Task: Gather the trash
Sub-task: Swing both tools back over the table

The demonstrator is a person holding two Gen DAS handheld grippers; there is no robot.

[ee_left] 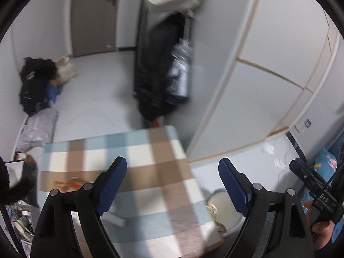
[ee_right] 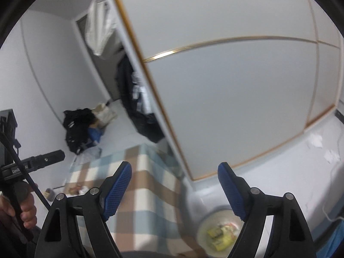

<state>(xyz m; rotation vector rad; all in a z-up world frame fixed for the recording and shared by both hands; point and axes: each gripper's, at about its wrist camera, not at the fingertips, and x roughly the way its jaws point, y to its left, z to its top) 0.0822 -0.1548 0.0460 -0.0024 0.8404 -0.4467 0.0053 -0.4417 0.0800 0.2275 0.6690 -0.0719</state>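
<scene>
A white round trash bin [ee_right: 217, 221] stands on the floor beside the checked table, with yellow and orange wrappers [ee_right: 219, 234] inside; its rim [ee_left: 221, 195] shows below the table's right edge. Loose wrappers [ee_left: 71, 183] lie on the checked tablecloth [ee_left: 137, 172] near its left side, also visible as small scraps [ee_right: 76, 190]. My left gripper [ee_left: 172, 167] hangs open above the table with nothing between its blue pads [ee_left: 114, 185]. My right gripper [ee_right: 174, 172] is open and empty too, above the table's corner and the bin. Each gripper shows at the edge of the other's view.
A white wardrobe [ee_right: 236, 86] with gold trim fills the right. Dark clothes [ee_left: 36, 83] and a bag lie by the far wall. A black hanging garment [ee_left: 157, 68] stands beside the wardrobe. Crumpled paper bits [ee_left: 268, 150] dot the floor. A plastic bag [ee_left: 38, 129] lies left of the table.
</scene>
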